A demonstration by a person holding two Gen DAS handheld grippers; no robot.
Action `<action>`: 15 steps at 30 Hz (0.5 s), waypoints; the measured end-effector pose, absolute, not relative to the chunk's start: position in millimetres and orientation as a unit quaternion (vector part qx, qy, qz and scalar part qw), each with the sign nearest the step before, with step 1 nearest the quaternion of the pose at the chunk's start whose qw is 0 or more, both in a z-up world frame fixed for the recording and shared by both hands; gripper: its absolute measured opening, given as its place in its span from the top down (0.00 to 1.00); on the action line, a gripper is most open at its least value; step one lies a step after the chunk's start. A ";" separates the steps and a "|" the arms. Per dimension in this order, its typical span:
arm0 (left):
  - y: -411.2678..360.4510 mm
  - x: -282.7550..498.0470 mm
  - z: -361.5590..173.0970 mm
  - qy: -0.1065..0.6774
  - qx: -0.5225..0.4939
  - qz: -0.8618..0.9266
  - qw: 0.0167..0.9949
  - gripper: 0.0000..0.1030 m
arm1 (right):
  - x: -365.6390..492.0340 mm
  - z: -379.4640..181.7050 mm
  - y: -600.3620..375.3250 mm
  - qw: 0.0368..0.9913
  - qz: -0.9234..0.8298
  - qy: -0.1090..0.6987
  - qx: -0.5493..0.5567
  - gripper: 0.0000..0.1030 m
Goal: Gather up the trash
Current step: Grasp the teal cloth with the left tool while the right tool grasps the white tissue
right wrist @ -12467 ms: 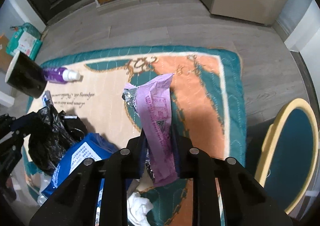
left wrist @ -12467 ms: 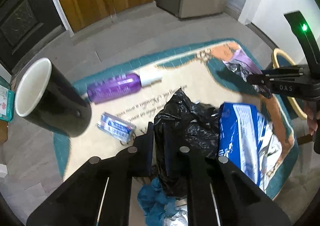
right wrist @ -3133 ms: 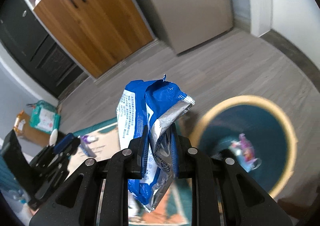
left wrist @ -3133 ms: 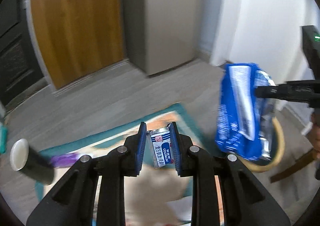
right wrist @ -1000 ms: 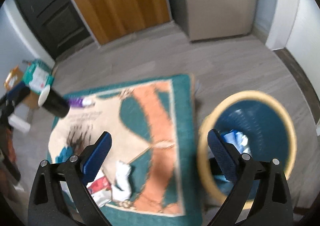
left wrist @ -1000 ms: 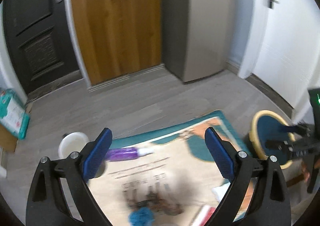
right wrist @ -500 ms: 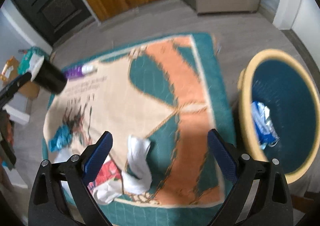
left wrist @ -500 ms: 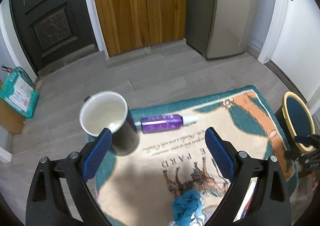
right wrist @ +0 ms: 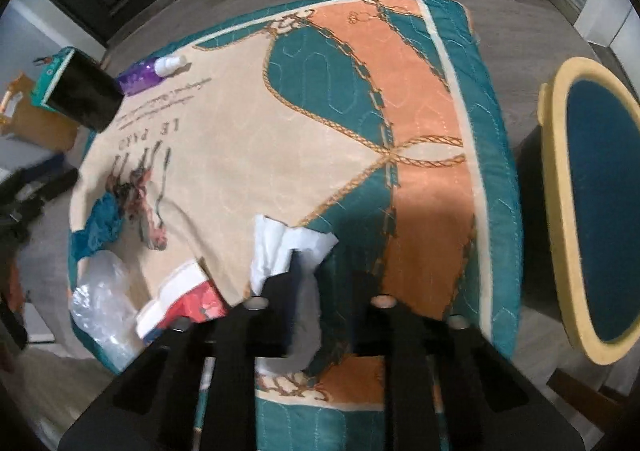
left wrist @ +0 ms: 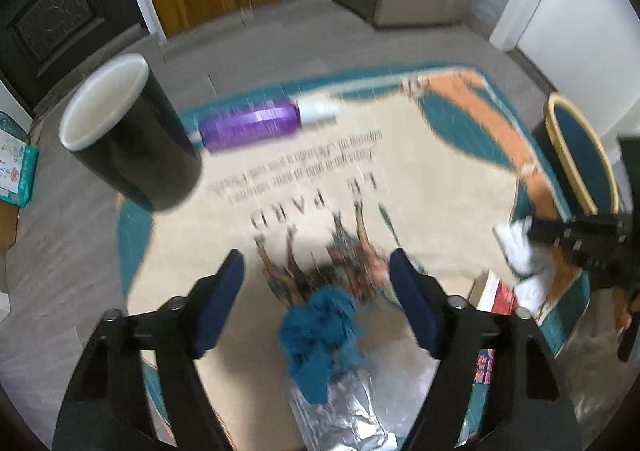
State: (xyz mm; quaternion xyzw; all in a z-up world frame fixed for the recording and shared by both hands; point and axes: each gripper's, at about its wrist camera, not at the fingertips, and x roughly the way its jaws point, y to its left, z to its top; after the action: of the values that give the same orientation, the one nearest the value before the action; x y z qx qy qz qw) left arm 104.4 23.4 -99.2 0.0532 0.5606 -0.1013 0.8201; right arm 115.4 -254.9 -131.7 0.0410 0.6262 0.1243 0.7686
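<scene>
My left gripper (left wrist: 316,283) points down at the rug, its jaws closing around a crumpled blue wad (left wrist: 320,335) that lies between the blue pads (left wrist: 218,299) without touching them. A silver foil wrapper (left wrist: 340,411) lies just below the wad. My right gripper (right wrist: 328,283) is shut on a white tissue (right wrist: 280,247) on the rug's teal part; it also shows at the right of the left wrist view, as does the tissue (left wrist: 516,243). The yellow-rimmed blue bin (right wrist: 592,207) stands off the rug to the right.
A black cup (left wrist: 128,131) and a purple spray bottle (left wrist: 252,125) sit at the rug's far left corner. A red and white carton (right wrist: 188,299) and a clear plastic bag (right wrist: 100,291) lie near the rug's near edge. Grey floor surrounds the rug (right wrist: 360,91).
Both grippers have dropped toward the rug and tipped downward. The right jaws went from wide open to shut on the white tissue. The left jaws have narrowed around the blue wad.
</scene>
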 end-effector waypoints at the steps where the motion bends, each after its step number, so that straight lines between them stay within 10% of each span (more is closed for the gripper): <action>1: 20.8 102.1 -104.0 0.568 0.060 -0.100 0.815 0.36 | 116.0 -127.6 -254.4 0.775 0.125 0.618 0.038 0.96; 9: 8.4 90.6 -129.4 0.612 0.088 -0.108 0.778 0.51 | 118.5 -103.9 -254.3 0.794 0.137 0.590 0.054 0.98; 11: 5.9 88.9 -135.1 0.621 0.098 -0.108 0.770 0.69 | 116.8 -110.7 -251.4 0.785 0.131 0.604 0.042 0.89; 13: 5.7 88.3 -137.2 0.620 0.111 -0.103 0.770 0.77 | 113.6 -118.0 -248.6 0.778 0.123 0.615 0.030 0.59; 15: 8.0 90.5 -134.3 0.615 0.106 -0.099 0.775 0.78 | 108.9 -124.6 -246.1 0.770 0.126 0.625 0.022 0.59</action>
State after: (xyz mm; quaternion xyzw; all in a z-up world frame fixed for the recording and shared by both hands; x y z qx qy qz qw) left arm 90.5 8.0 -134.3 0.1055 0.6151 -0.0987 0.7751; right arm 108.9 -246.1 -124.6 0.0218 0.6249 0.1258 0.7702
